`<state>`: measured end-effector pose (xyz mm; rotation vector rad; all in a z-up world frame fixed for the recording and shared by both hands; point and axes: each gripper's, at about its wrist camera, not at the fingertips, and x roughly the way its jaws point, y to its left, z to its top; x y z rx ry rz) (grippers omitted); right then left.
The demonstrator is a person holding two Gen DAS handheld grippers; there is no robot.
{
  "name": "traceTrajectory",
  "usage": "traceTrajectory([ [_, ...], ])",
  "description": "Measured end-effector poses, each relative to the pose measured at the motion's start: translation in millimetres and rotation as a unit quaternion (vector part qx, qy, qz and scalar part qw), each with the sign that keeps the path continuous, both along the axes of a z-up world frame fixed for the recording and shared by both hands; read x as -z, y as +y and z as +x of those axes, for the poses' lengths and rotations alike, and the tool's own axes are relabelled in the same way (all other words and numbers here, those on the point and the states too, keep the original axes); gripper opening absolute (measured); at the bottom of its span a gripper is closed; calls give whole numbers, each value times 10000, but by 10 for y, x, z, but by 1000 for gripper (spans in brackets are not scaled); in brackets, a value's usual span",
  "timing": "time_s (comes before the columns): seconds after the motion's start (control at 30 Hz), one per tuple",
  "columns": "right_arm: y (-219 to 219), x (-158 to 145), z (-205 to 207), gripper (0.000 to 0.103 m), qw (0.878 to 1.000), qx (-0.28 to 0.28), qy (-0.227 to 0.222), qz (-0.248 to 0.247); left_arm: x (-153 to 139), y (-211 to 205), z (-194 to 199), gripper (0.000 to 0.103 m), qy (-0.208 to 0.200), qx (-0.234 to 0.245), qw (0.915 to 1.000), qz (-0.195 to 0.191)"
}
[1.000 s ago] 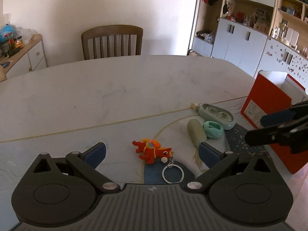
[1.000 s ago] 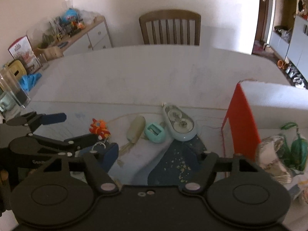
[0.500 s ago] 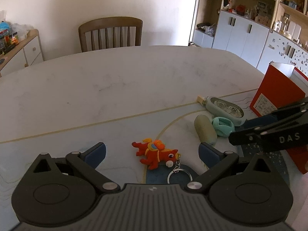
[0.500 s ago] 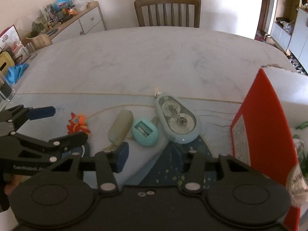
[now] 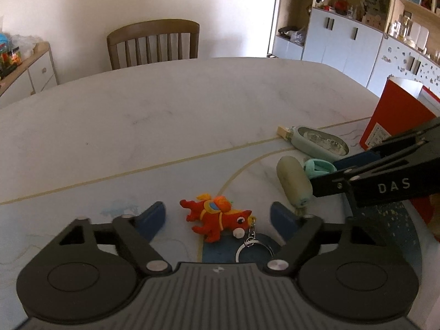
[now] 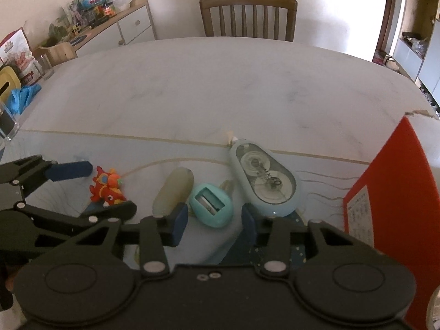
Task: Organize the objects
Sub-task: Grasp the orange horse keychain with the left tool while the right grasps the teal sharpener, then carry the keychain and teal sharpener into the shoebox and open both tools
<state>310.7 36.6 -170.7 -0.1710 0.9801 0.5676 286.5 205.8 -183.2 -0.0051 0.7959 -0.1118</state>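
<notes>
A red horse keychain (image 5: 218, 217) with a metal ring (image 5: 254, 250) lies on the table between the open fingers of my left gripper (image 5: 218, 217); it also shows in the right wrist view (image 6: 107, 188). My right gripper (image 6: 213, 220) is open, its fingers either side of the near end of a teal pencil sharpener (image 6: 211, 205). A beige oblong object (image 6: 173, 188) lies left of the sharpener. A pale blue correction tape dispenser (image 6: 264, 181) lies to its right. My right gripper also shows in the left wrist view (image 5: 343, 169).
A red box (image 6: 396, 192) stands at the right table edge. A wooden chair (image 5: 154, 44) stands behind the table. A glass (image 6: 7, 121) and blue cloth (image 6: 23, 97) sit at the far left. Cabinets (image 5: 343, 38) stand at the right.
Both grippers have moved down and forward. The left now straddles the horse keychain. The right has moved in over the sharpener and its fingers have narrowed.
</notes>
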Motion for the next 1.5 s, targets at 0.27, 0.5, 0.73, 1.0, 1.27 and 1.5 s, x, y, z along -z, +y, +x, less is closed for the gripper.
traceTrajectory([
  [0.27,-1,-10,-37,32,10000,-68,-61,15,-29,-47,11,59,7,20,9999,104],
  [0.5,-51,-110,-97,32,9999,1,-108,92,-80,-92,-61,59,49,49,10000,-26],
  [0.73,-172,-300,-263,32,9995,62,-136,286,-254,-152,-193,59,84,24,9999,-128],
  [1.0,-356,-591,-533,31,9986,106,-222,465,-522,-308,-455,59,10,86,9997,-231],
  [1.27,-621,-869,-796,31,9985,208,-332,391,-849,-478,-681,59,118,8,9993,-344],
  [1.5,-913,-1071,-1000,31,9977,331,-425,406,-1178,-649,-835,59,44,39,9989,-472],
])
